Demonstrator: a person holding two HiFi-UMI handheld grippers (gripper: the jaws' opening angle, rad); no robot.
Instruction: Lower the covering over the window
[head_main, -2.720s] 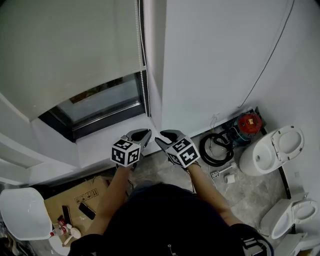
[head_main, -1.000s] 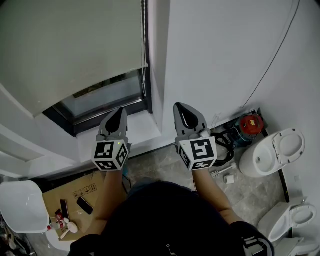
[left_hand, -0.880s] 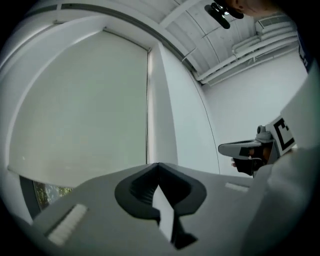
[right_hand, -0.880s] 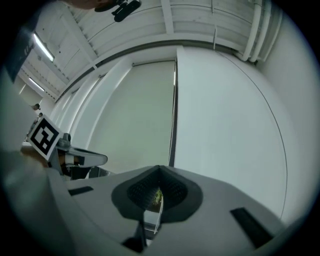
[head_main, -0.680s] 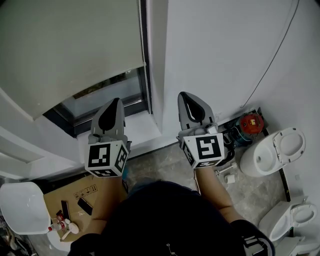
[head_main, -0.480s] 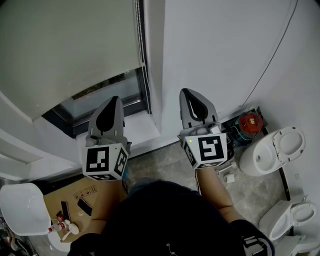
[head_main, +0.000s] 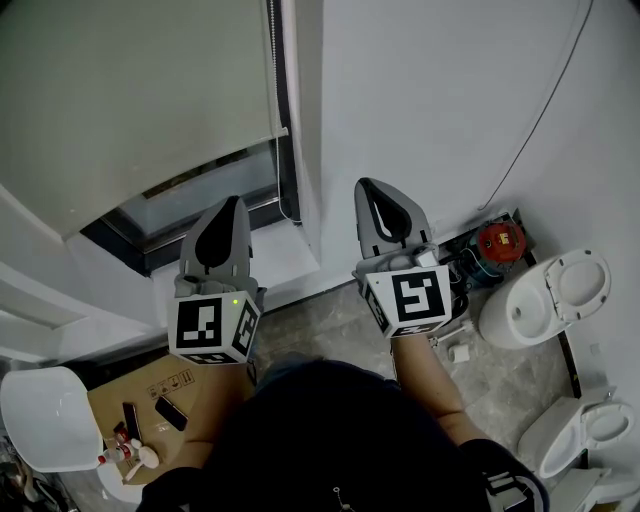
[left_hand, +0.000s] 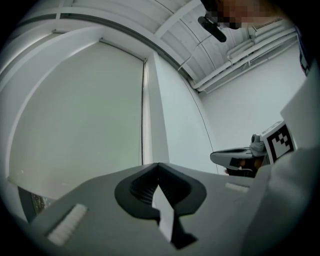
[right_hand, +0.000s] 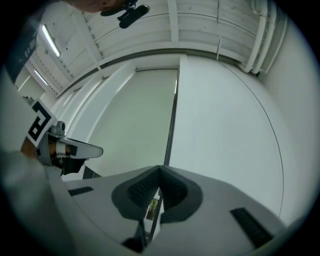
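The head view looks steeply down on the blind (head_main: 130, 100) and floor (head_main: 330, 325). Both gripper views face slightly upward, near that blind. One catches the right gripper (left_hand: 214, 157), the other the left gripper (right_hand: 100, 149).

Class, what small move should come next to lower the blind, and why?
Probably open the right gripper and ease it to the chain: it is shut and empty, the chain hangs untouched ahead, and the blind leaves window uncovered.

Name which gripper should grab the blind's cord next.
Probably left: the left gripper sits nearer the thin hanging cord beside the pale roller blind; the right gripper sits before white wall. Both shut, empty.
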